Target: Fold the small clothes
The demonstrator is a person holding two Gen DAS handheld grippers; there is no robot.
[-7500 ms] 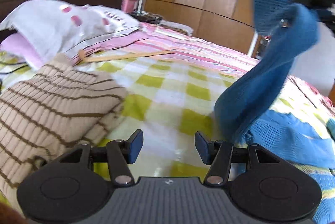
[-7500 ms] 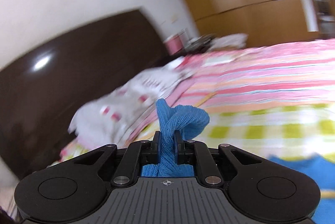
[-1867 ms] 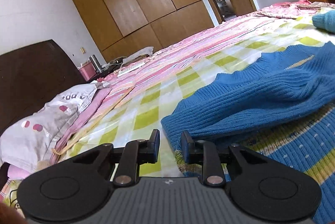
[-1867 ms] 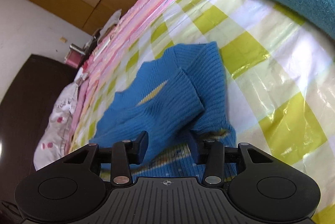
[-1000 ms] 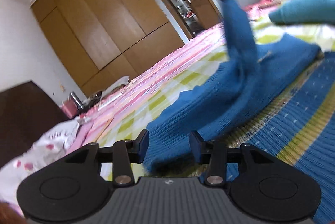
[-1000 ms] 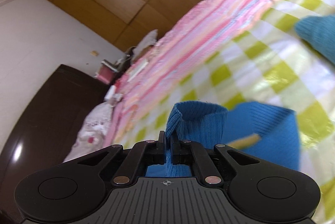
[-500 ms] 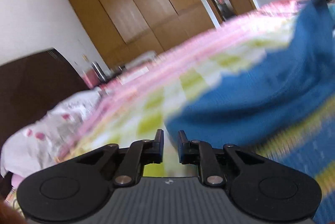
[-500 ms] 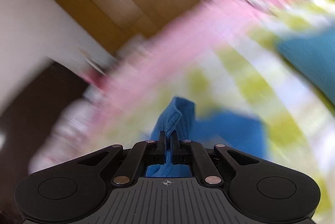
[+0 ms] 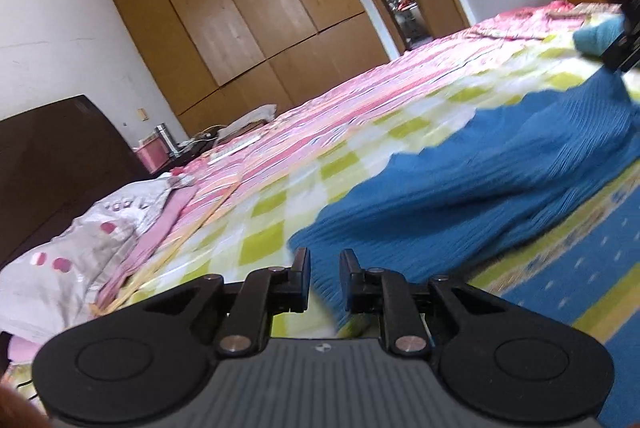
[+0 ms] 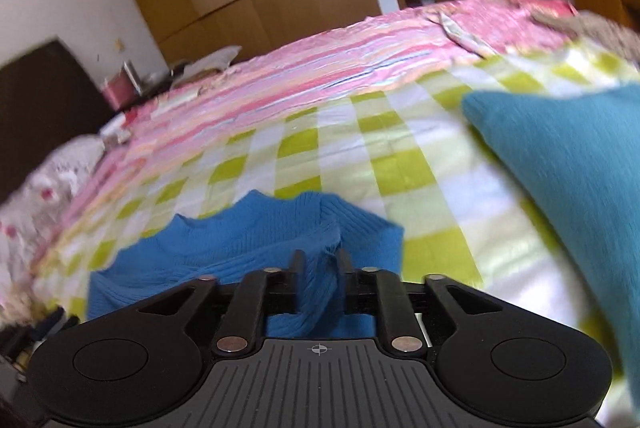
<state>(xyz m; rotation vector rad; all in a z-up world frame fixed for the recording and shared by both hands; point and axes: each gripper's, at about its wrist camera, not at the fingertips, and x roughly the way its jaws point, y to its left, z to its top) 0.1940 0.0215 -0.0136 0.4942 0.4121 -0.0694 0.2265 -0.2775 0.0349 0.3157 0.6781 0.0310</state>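
left wrist view: the left gripper has its jaws down to a narrow gap after just closing, with the edge of the ribbed blue knit sweater sitting in that gap. Can't tell if the pads really pinch it, looks loose to me.
sweater spot: spread on the yellow-green checked bedsheet, one sleeve folded across the patterned body.
background: grey spotted pillow off to the left, wooden wardrobe behind.
right wrist view: the right gripper has just been opening, jaws narrowly apart, and a twisted bit of the blue sleeve lies between them, not squeezed.
neighbour: a teal fuzzy knit garment lies on the sheet to the right, well apart.
risk: if the right one pulls back while that knit is snagged on a pad, I'd guess it drags the sleeve and wrecks the fold. Same on the left: a half-grip could slip off.
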